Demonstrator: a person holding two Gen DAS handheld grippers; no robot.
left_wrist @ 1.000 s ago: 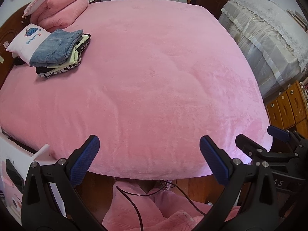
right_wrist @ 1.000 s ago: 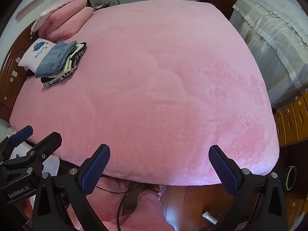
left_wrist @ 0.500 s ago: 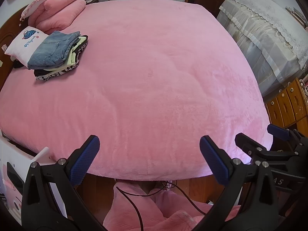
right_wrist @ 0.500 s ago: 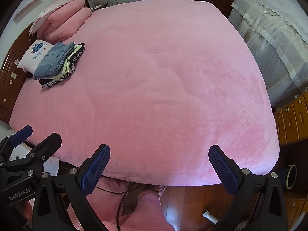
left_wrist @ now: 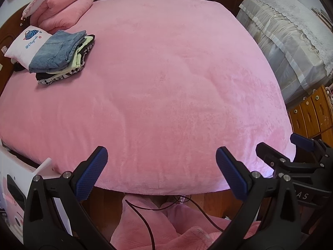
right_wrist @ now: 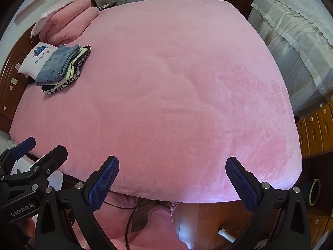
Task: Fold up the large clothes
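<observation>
While the pink bed (left_wrist: 166, 83) is filling both views, a stack of folded clothes (left_wrist: 62, 56), denim on top, is lying near its far left corner, leaning on a small white pillow (left_wrist: 27, 43) beside pink cushions (left_wrist: 62, 10). I am holding my left gripper (left_wrist: 161, 173) and right gripper (right_wrist: 171, 182) over the near edge, both with fingers spread apart and gripping nothing.
</observation>
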